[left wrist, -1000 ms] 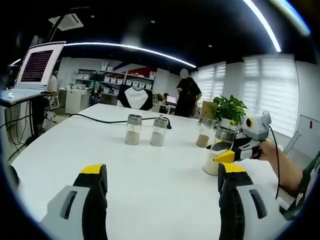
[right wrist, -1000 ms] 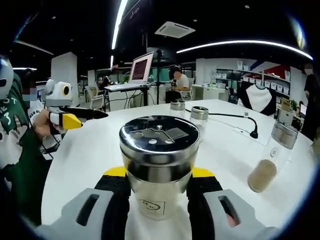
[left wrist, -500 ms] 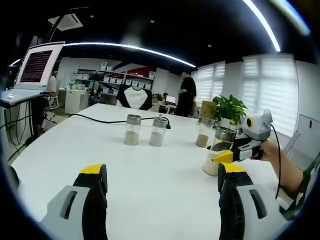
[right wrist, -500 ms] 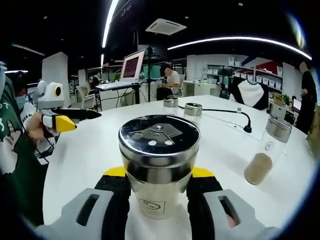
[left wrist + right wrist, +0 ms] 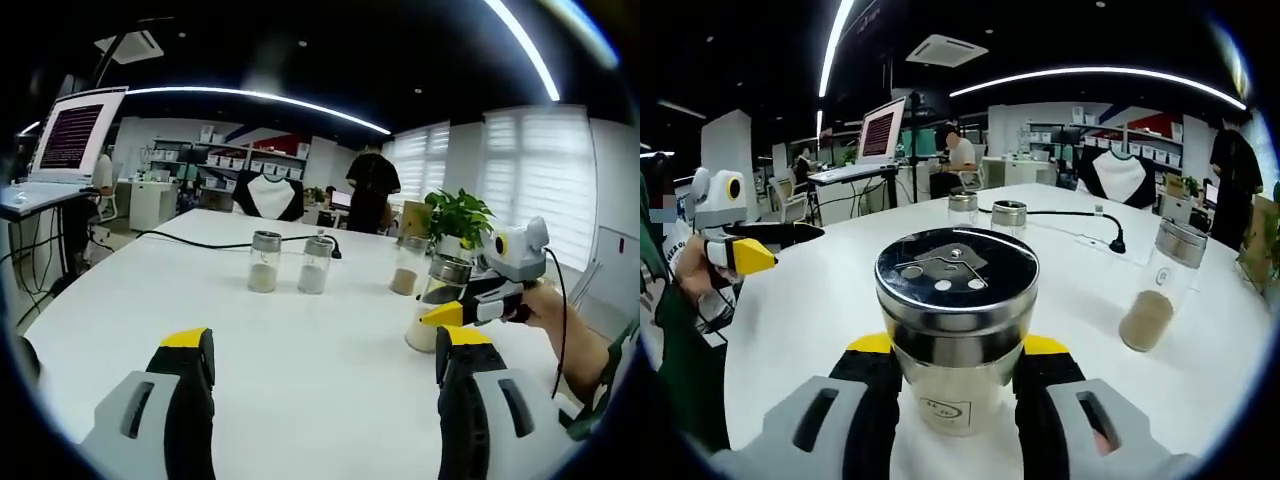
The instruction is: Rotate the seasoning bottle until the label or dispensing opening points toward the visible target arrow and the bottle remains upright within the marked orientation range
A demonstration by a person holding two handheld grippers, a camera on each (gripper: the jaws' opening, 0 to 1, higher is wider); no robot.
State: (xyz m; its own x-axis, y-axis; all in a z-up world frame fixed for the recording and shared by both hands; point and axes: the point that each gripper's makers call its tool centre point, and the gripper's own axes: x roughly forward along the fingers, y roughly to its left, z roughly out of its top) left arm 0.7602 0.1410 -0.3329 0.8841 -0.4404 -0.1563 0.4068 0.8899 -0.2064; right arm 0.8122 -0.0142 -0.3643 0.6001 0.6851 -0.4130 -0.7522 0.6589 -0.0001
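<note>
A clear seasoning bottle [image 5: 957,330] with pale powder and a steel shaker lid stands upright on the white table [image 5: 820,300]. My right gripper [image 5: 957,343] is shut on its glass body just under the lid. The lid's holes and flap face up toward the camera, and a small label shows low on the front. In the left gripper view the same bottle [image 5: 432,305] stands at the right with the right gripper [image 5: 470,310] around it. My left gripper [image 5: 323,337] hovers open over bare table with nothing between its jaws. It also appears in a hand at the left, as the left gripper [image 5: 745,252].
Two similar bottles [image 5: 264,262] [image 5: 314,264] stand mid-table beside a black cable [image 5: 200,240]. A third bottle [image 5: 405,268] is near a potted plant [image 5: 458,218]. A laptop [image 5: 70,130] sits on a stand at the far left. A person [image 5: 372,195] stands beyond the table.
The right gripper view has swung, so the room slides left behind the bottle, which stays fixed between the jaws. In the left gripper view the right gripper has turned slightly. The left gripper has stayed still.
</note>
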